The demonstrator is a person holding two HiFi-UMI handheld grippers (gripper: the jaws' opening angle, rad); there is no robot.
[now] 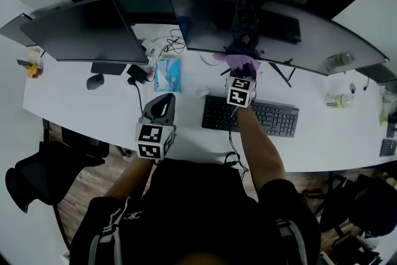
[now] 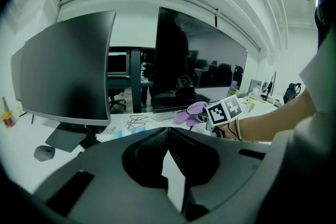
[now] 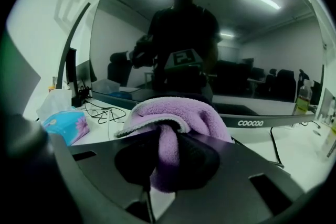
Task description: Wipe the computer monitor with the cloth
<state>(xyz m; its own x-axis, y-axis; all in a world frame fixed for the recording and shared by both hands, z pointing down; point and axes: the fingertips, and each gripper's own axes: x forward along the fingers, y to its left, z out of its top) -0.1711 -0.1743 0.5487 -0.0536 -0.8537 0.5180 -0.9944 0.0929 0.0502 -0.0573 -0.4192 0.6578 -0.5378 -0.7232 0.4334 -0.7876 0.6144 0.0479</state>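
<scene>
A white counter (image 1: 80, 105) curves across the middle of the head view. Along its far edge stands a wide curved monitor (image 1: 322, 34), upper right of centre, with a second monitor (image 1: 87, 31) at the upper left. A dark keyboard (image 1: 276, 118) lies right of centre. The right gripper (image 3: 167, 147) sits just above the keyboard, at the wide monitor's lower edge, with its fingers clamped on a bunched purple cloth (image 1: 239, 59). The left gripper (image 2: 168, 139) sits lower left of centre, over the counter's near edge, its fingers closed together on nothing. A blue tissue pack (image 1: 167, 74) lies between the monitors.
</scene>
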